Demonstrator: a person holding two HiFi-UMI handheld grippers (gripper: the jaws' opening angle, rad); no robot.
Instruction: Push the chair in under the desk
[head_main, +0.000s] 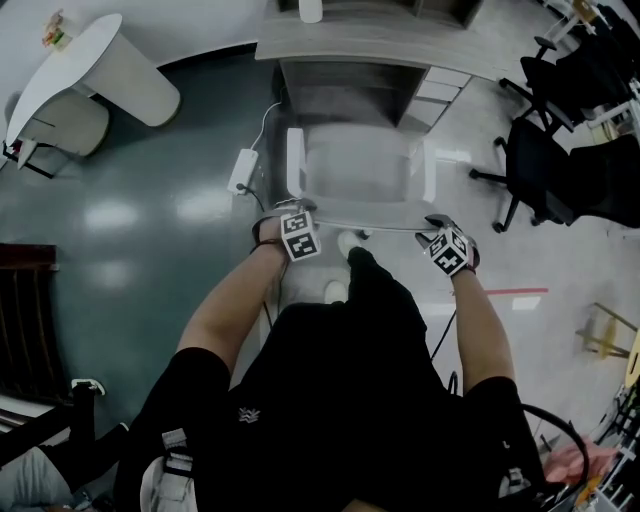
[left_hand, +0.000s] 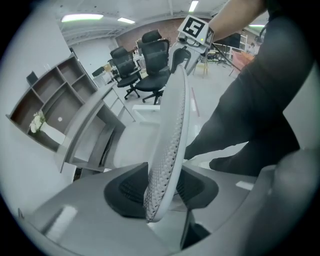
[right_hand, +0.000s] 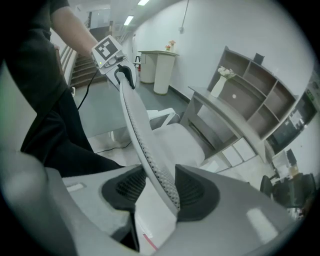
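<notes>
A white mesh-backed chair (head_main: 360, 165) stands facing the grey desk (head_main: 380, 45), its seat partly in the desk's opening. Its backrest top rim (head_main: 370, 228) runs between my two grippers. My left gripper (head_main: 298, 215) clamps the rim's left end; in the left gripper view the mesh edge (left_hand: 172, 135) sits between the dark pads of that gripper (left_hand: 160, 192). My right gripper (head_main: 440, 228) holds the right end; in the right gripper view the rim (right_hand: 137, 125) passes between the pads of that gripper (right_hand: 160, 187). Each gripper view shows the other gripper at the rim's far end.
Black office chairs (head_main: 545, 150) stand to the right. A white power strip (head_main: 243, 170) and its cable lie on the floor left of the chair. A drawer unit (head_main: 440, 90) sits under the desk's right side. A white table (head_main: 70, 70) is far left.
</notes>
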